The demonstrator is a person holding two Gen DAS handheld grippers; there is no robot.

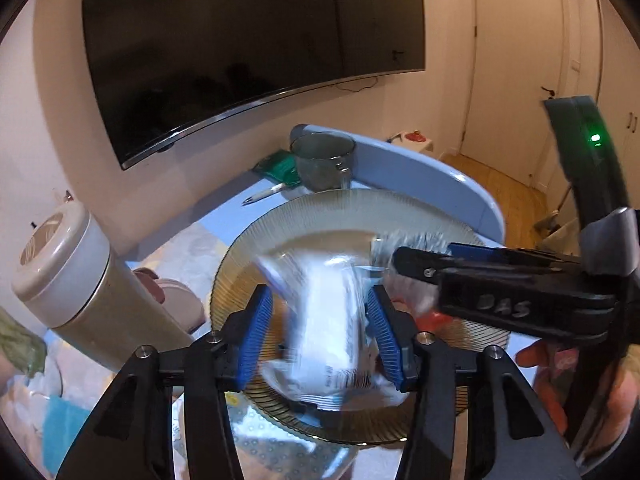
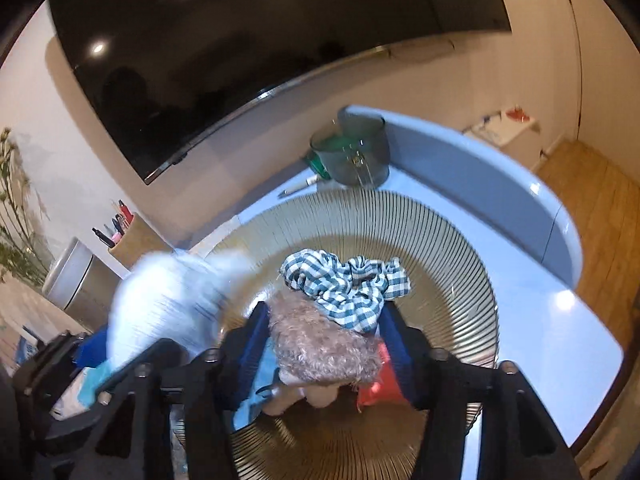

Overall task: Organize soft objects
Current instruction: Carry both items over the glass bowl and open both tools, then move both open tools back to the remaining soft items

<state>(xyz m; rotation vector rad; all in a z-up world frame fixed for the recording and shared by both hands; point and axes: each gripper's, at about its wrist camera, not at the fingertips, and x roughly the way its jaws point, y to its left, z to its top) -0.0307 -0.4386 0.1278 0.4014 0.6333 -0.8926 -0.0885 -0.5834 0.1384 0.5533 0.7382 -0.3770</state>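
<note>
My left gripper (image 1: 320, 332) is shut on a white plastic packet (image 1: 336, 320), blurred, held over the ribbed glass plate (image 1: 320, 208). The packet also shows at the left of the right wrist view (image 2: 168, 308). My right gripper (image 2: 324, 340) is shut on a bundle of soft things: a green-and-white checked scrunchie (image 2: 344, 288) and a curly grey-brown plush piece (image 2: 320, 344), with blue and red cloth under them. It holds them just above the plate (image 2: 440, 240). In the left wrist view the right gripper (image 1: 404, 260) comes in from the right with the scrunchie (image 1: 416, 240) at its tips.
A smoked glass mug (image 1: 324, 160) stands behind the plate, with a green packet (image 1: 280, 166) and a pen (image 1: 264, 194) beside it. A beige canister (image 1: 76, 272) stands at the left, a pen holder (image 2: 136, 236) behind it. The blue table edge (image 2: 560, 216) curves at the right. A TV (image 1: 240, 40) hangs on the wall.
</note>
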